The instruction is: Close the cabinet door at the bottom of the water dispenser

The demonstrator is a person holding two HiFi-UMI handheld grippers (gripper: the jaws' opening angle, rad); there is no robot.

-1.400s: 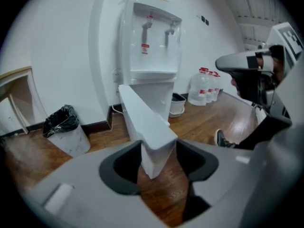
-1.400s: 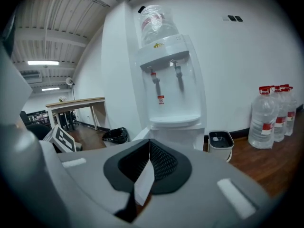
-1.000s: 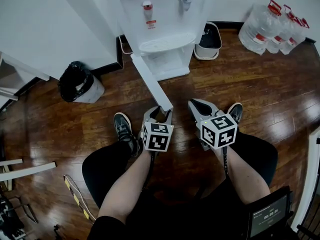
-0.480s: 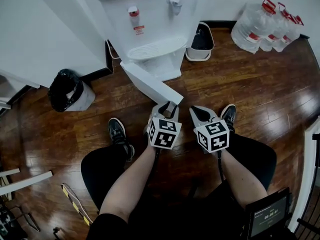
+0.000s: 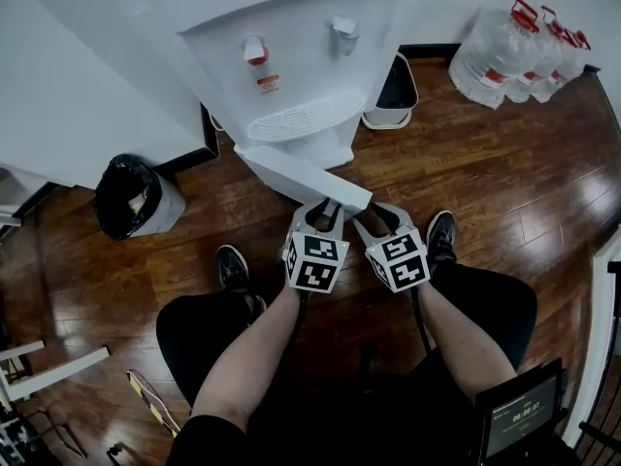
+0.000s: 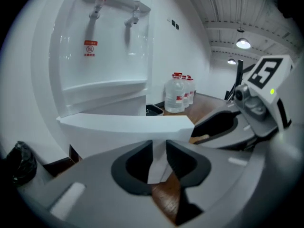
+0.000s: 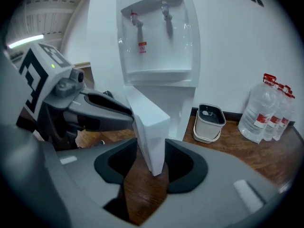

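- Cabinet door is partly open. It is hinged low on the water dispenser and angles out from the dispenser's front over the wood floor.
- The door's free edge is the part farthest from the dispenser, and it sits right at my 2 claws.
- Right claw: released, jaws have just been opening. They straddle the door's free edge, 1 jaw on each face. I can't tell if the pads touch it.
- Left claw: jaws have just been closing, now down to a narrow gap and grasping nothing. It sits against the door face turned away from the dispenser, and white door shows through the gap.
- Both claws are side by side in front of the dispenser.
- White bin is just right of the dispenser, with water bottles farther right.
- Black-bagged bin is to the dispenser's left.
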